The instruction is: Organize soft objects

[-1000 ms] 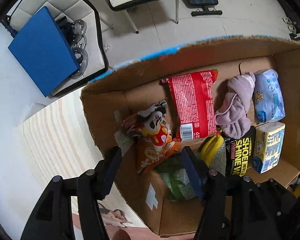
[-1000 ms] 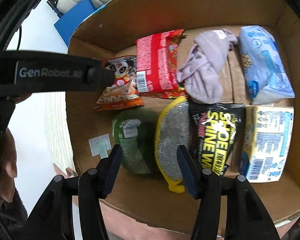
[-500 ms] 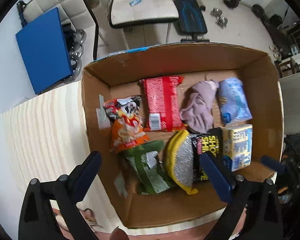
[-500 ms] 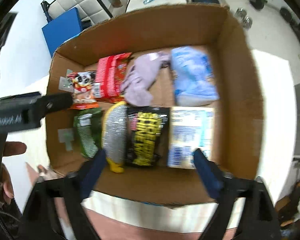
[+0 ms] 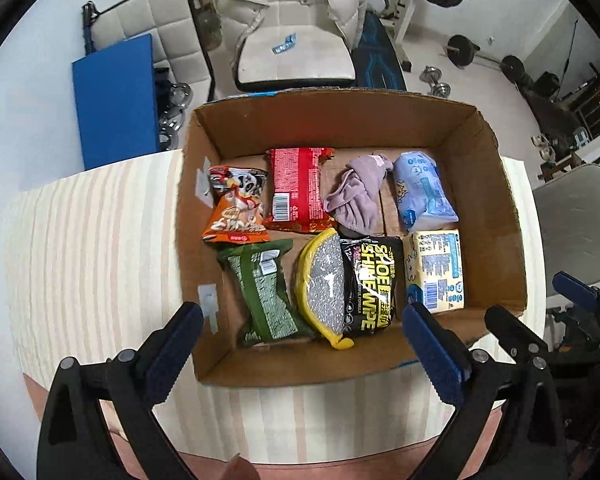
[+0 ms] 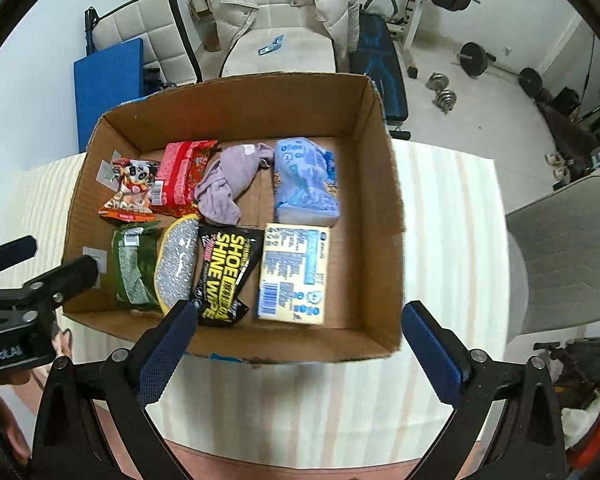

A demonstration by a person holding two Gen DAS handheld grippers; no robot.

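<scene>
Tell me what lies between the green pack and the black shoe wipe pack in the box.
A yellow-rimmed silver scrubber lies between the green pack and the shoe wipe pack, touching both. Both wrist views show it.

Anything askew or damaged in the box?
Mostly tidy. Only the purple cloth lies bunched and crumpled rather than folded, and the green packet sits tilted beside the yellow-rimmed scrubber. No spills or damage show.

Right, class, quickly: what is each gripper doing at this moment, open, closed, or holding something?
Left gripper: open, holding nothing.
Right gripper: open, holding nothing.
</scene>
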